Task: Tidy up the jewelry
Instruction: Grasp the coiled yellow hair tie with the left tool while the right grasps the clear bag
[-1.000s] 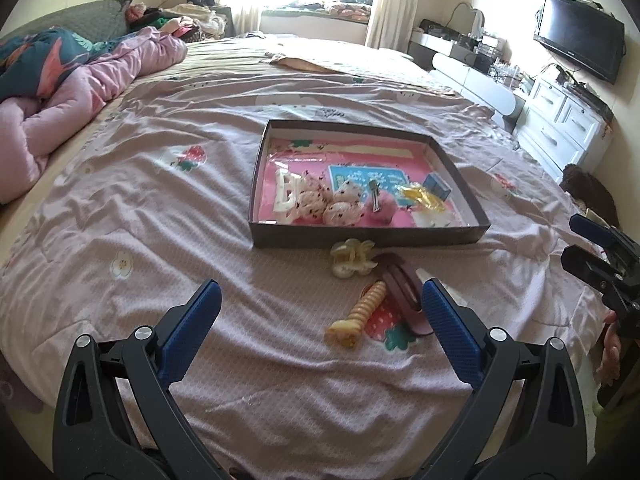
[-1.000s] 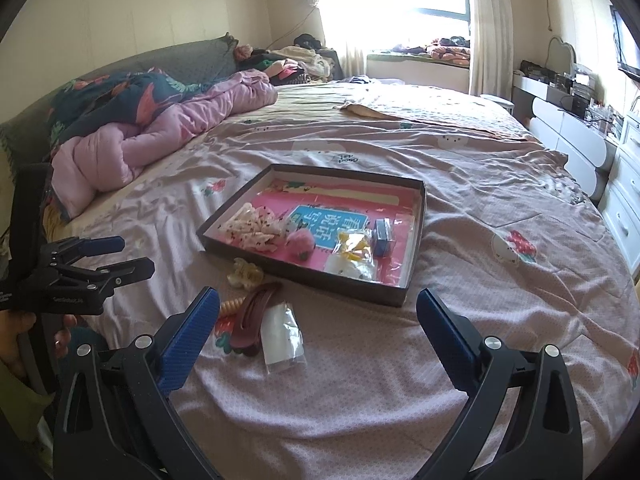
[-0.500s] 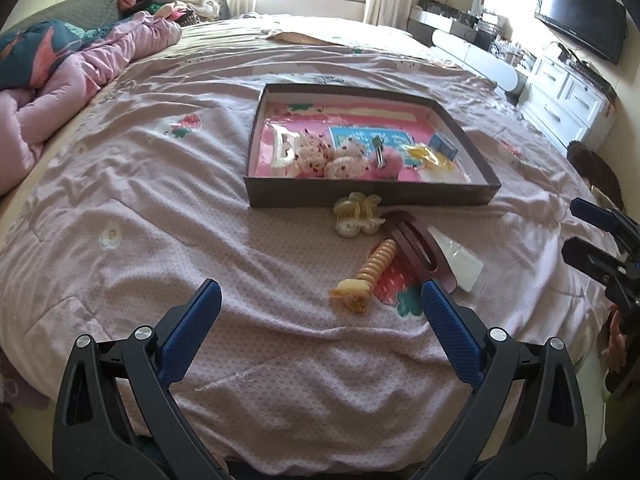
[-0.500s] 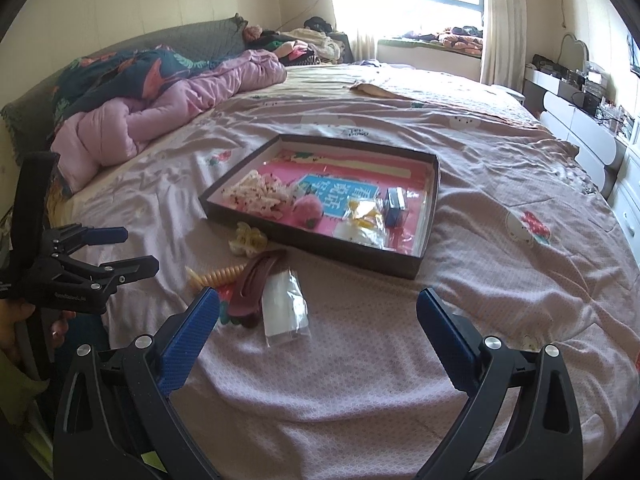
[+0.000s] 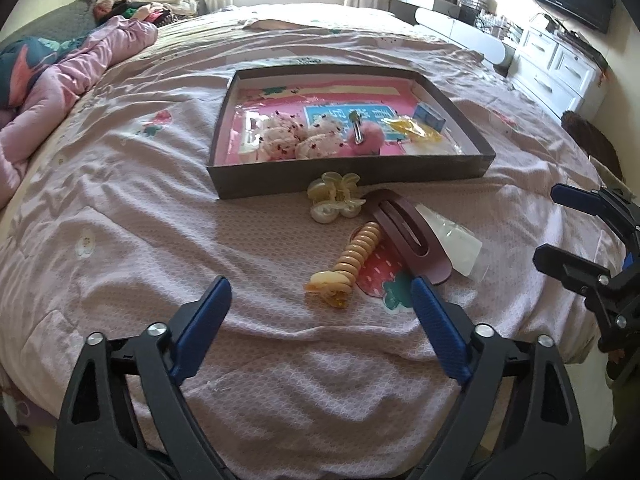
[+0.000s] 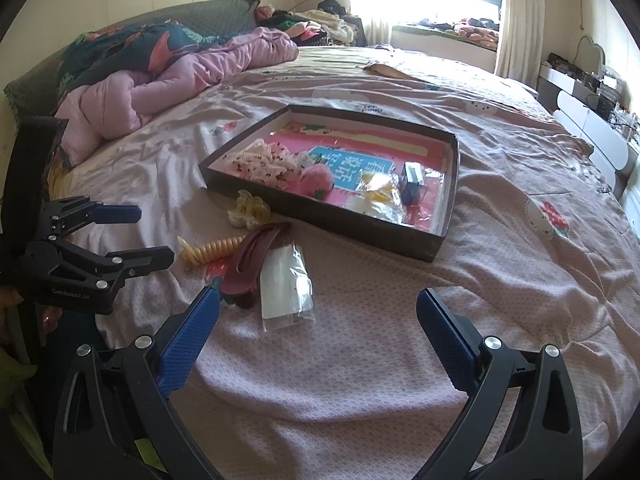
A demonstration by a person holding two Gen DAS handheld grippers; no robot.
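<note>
From the left wrist, the left gripper [image 5: 320, 300] hangs over the bed [image 5: 120, 240] with its jaws apart and nothing between them; they have just been narrowing a little. Past its fingertips lie a spiral hair tie [image 5: 354, 258], a maroon hair clip [image 5: 408, 236], a cream claw clip [image 5: 336, 198] touching the near wall of a dark tray [image 5: 352, 180], and a clear plastic bag [image 5: 456, 244] beside the maroon clip. In the tray sit white scrunchies [image 5: 296, 140], a pink pompom clip [image 5: 368, 142] and a small blue box [image 5: 430, 116]. From the right wrist, the right gripper [image 6: 318, 318] is released and empty above the bedspread, the plastic bag [image 6: 286, 286] just beyond its left finger; the left gripper [image 6: 136, 236] shows at the left edge, near the spiral tie [image 6: 212, 250].
</note>
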